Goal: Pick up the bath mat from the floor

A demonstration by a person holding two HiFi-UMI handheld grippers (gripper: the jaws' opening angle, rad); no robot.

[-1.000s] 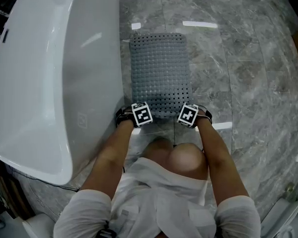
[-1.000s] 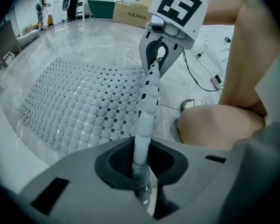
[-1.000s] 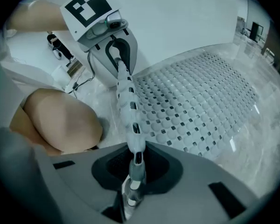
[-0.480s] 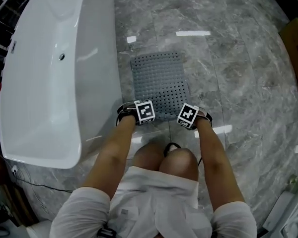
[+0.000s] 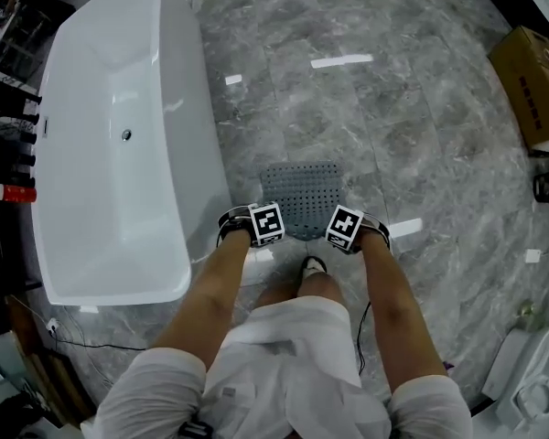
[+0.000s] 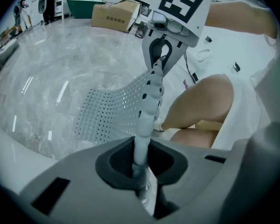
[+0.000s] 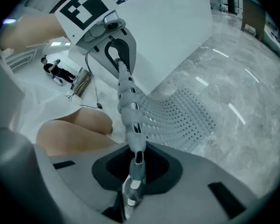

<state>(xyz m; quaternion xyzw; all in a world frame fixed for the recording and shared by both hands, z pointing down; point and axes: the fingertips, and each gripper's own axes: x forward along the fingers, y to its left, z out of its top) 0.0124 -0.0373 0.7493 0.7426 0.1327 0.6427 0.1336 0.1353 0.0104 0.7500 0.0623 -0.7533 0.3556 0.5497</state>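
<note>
Two grippers, one mat edge

Both the left gripper (image 6: 141, 169) and the right gripper (image 7: 135, 171) have their fingers clamped on the near edge of the grey perforated rubber bath mat (image 5: 300, 195). It sags from them over the grey marble floor (image 5: 393, 126), just beside the white bathtub (image 5: 119, 154). Whether its far end touches the floor is unclear. Dark print on the brown cardboard box (image 5: 529, 85) is too small to read.

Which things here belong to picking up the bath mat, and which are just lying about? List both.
In the job:
- bath mat, gripped along its near edge
- left gripper, shut on the mat
- right gripper, shut on the mat

Just lying about:
- white bathtub
- cardboard box
</note>
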